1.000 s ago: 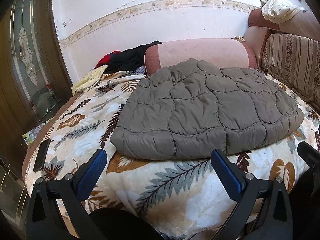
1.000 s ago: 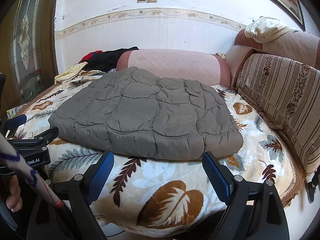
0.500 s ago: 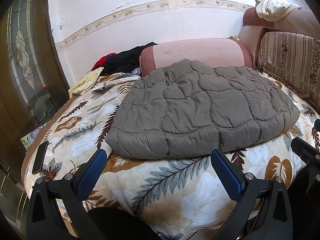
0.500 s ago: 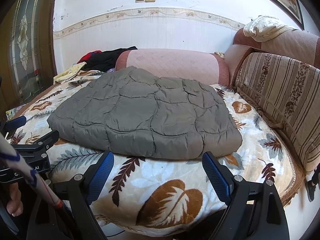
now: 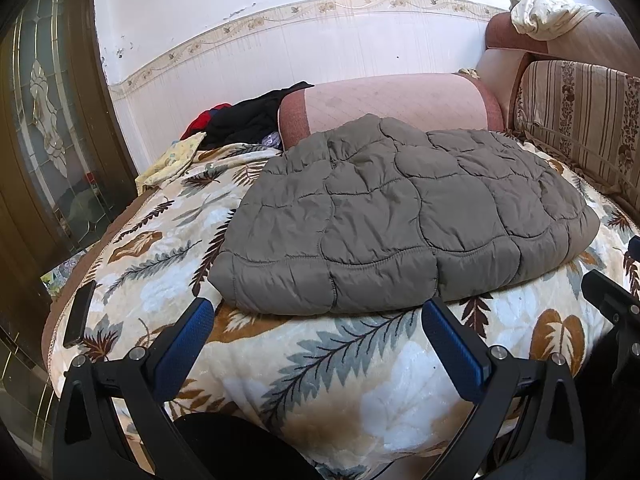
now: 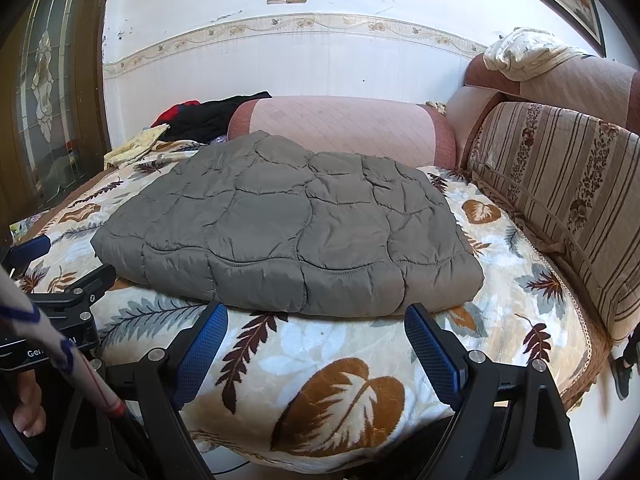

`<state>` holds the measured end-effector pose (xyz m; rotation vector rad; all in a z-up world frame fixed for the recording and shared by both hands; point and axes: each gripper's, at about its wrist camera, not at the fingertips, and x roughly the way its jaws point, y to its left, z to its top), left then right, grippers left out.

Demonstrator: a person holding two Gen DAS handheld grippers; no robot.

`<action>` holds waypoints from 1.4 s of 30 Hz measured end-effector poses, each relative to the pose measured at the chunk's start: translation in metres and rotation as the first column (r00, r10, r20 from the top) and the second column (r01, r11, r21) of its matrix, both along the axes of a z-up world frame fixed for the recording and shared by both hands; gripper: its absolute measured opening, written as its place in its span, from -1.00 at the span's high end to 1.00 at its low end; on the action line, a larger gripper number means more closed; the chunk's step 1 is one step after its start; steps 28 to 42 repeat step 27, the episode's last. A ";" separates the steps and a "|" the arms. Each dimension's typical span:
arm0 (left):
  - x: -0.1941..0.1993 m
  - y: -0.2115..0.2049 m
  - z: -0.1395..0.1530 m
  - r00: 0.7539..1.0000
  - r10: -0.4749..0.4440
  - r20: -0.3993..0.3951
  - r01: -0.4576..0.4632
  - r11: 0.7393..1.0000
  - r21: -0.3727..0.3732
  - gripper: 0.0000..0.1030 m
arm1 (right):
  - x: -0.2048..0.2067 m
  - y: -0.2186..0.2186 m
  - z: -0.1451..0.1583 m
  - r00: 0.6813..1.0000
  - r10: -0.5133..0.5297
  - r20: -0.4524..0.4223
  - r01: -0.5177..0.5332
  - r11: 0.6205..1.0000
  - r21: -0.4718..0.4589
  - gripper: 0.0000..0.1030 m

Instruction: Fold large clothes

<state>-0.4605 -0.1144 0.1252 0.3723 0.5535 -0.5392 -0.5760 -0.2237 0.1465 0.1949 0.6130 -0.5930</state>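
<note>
1. Grey quilted jacket [image 5: 400, 216] lies flat, mid-frame, on the leaf-print bed cover [image 5: 340, 380], below the pink bolster [image 5: 392, 100].
2. Handling, judged: puffy, soft, light, likely slick shell; bulky to crease. Best hold is the stitched near hem, at its corners.
3. Left gripper [image 5: 318, 340]: fingers wide apart, holding nothing, just short of the hem.
4. Right gripper [image 6: 316, 344]: fingers likewise spread, empty, lower centre, clear of the jacket.

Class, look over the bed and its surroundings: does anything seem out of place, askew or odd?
Two things stand out. A dark phone-like slab lies at the very edge of the leaf-print blanket, where it might slip off. Loose clothes are heaped unfolded behind the pink bolster. The grey quilted jacket itself lies flat and tidy.
</note>
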 end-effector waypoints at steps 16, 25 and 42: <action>0.000 0.001 -0.002 1.000 0.001 0.004 -0.001 1.000 0.006 -1.00 | 0.001 -0.002 -0.002 1.000 -0.006 -0.001 0.006 1.000 0.006 -0.81; 0.005 0.004 -0.004 0.998 -0.021 -0.062 0.020 1.000 -0.008 -1.00 | 0.003 -0.005 -0.004 1.000 -0.005 0.003 0.005 1.000 0.016 -0.81; 0.008 0.006 -0.003 0.998 -0.024 -0.065 0.022 1.000 -0.017 -1.00 | 0.005 -0.007 -0.005 1.000 -0.006 0.004 0.006 1.000 0.019 -0.81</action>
